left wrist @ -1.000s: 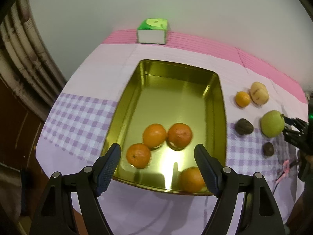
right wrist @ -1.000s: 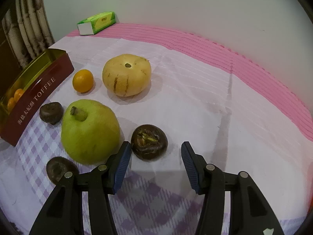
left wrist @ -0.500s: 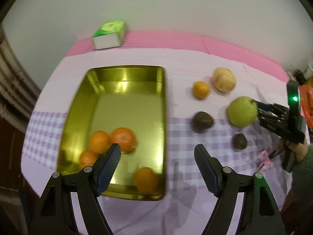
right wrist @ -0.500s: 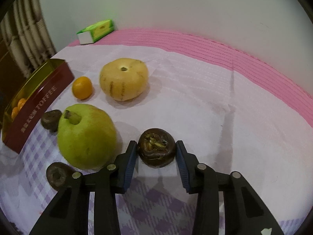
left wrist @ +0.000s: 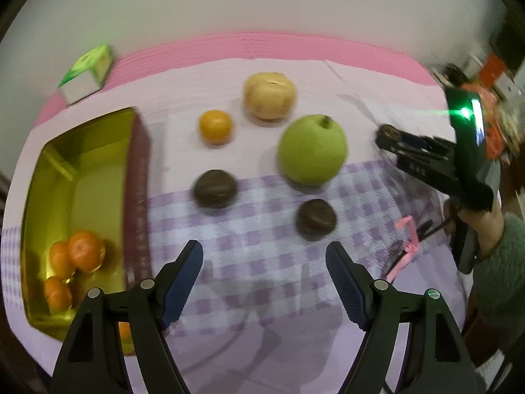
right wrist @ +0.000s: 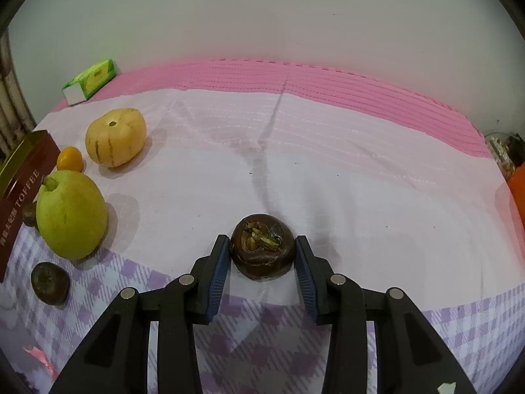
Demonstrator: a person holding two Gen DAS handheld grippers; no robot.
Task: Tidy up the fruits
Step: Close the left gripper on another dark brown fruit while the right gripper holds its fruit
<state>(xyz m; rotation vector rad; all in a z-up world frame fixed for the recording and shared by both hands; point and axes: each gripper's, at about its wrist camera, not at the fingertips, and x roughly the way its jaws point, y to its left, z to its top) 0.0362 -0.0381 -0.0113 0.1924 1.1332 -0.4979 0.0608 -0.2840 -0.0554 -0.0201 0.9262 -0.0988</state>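
My right gripper (right wrist: pixel 261 242) is shut on a dark brown round fruit (right wrist: pixel 259 259), just above the white cloth and well to the right of the green pear-like fruit (right wrist: pixel 70 213). The left wrist view shows that right gripper (left wrist: pixel 388 138) at the right, with the brown fruit at its tip. My left gripper (left wrist: pixel 264 262) is open and empty over the checked cloth. Beyond it lie two dark brown fruits (left wrist: pixel 215 192) (left wrist: pixel 315 219), the green fruit (left wrist: pixel 311 149), a small orange (left wrist: pixel 215 126) and a yellow melon (left wrist: pixel 269 100). The gold tin (left wrist: pixel 82 170) at the left holds several oranges (left wrist: pixel 83 251).
A green tissue box (left wrist: pixel 87 74) stands at the back left near the wall. A pink ribbon and dark cable (left wrist: pixel 407 246) lie at the right, by a person's hand and grey-green sleeve (left wrist: pixel 498 262). The tin's red wall (right wrist: pixel 23 184) reads TOFFEE. Cluttered items (right wrist: pixel 507 157) sit far right.
My left gripper swung right, from over the tin to over the loose fruits. My right gripper closed on the dark brown fruit and carried it to the right, away from the green fruit.
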